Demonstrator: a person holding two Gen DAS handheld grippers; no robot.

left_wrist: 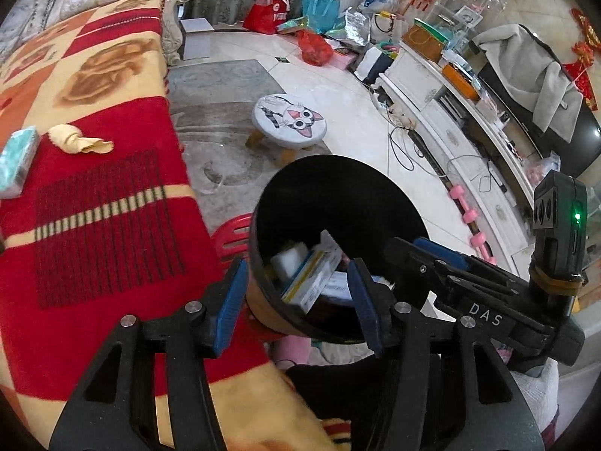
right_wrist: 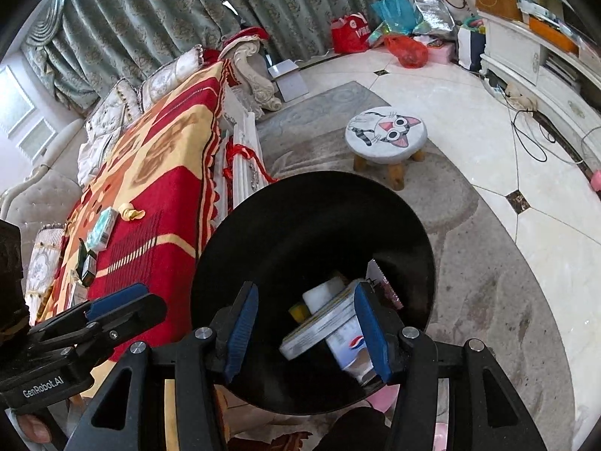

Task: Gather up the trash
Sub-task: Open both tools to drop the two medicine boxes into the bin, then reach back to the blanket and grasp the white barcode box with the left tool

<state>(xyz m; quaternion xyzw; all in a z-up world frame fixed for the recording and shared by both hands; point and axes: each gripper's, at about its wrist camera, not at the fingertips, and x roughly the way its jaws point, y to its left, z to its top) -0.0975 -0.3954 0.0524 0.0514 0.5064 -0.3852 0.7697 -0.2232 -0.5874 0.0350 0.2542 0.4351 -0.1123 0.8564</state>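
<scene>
While the crumpled yellow wrapper (left_wrist: pixel 77 139) lies on the red and yellow blanket (left_wrist: pixel 112 233), up and to the left of the black bin (left_wrist: pixel 338 203), its long axis runs roughly across the blanket, with a tissue pack (left_wrist: pixel 17 161) just beside it. The left gripper (left_wrist: pixel 296 293), jaws released and empty at the bin's near rim, is nearer. The right gripper (right_wrist: pixel 306 330) hangs over the boxes (right_wrist: pixel 323 327) in the bin, jaws apart, gripping nothing
</scene>
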